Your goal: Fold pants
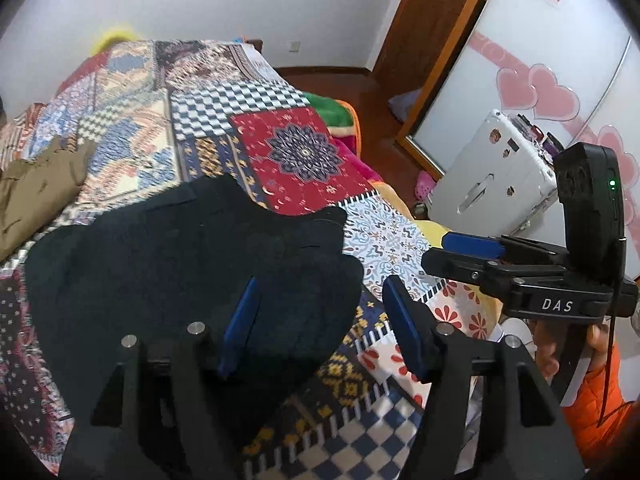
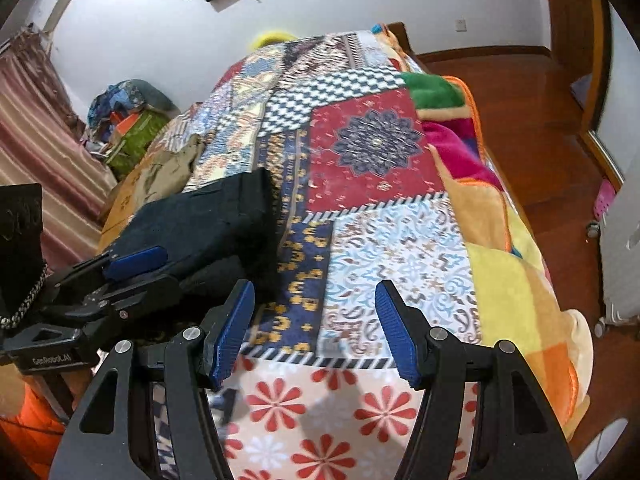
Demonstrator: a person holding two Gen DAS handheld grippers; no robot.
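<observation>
A bed (image 1: 132,92) under a patchwork blanket (image 2: 376,148) fills both views, running from the lower edge up to the far wall. On it, left of centre in the left wrist view and at middle left in the right wrist view, lie the dark navy pants (image 1: 180,256), already gathered into a compact, thick bundle with a squared far edge. A crumpled olive-brown garment (image 1: 36,196) sits apart from them at the left edge of the frame.

The left claw (image 1: 320,320) stands at the bottom centre of its own view, jaws moderately wide; one blue pad overlaps the near edge of the pants in the picture, but nothing is pinched between the pads. The right claw (image 2: 316,328) hangs over bare blanket at the bottom centre of its view, also parted about halfway and empty, just to the right of the pants.

Judging by the neat stacked shape and both claws being free, the folding looks largely finished; perhaps a last smoothing or squaring remains, though the near side of the bundle is partly hidden.
</observation>
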